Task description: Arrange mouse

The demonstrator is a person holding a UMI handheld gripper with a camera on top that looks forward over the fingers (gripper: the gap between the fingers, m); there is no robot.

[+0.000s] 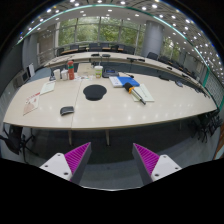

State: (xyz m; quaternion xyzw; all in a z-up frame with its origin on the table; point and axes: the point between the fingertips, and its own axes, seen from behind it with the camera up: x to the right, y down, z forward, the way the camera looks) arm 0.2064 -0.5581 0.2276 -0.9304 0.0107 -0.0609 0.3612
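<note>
A dark mouse [67, 110] lies near the front left of a long pale table [120, 112]. A round black mouse pad [95, 92] lies further in, to the right of the mouse and beyond it. My gripper [112, 158] is well back from the table, above the floor, with its fingers wide apart and nothing between them. The magenta pads [77, 156] show on both fingers. The mouse and the pad are far ahead of the fingers.
On the table are white papers [40, 92] at the left, several bottles and boxes [68, 72] at the back left, and blue and white books [130, 83] at the right. Chairs [18, 140] stand around the table. More desks stand behind.
</note>
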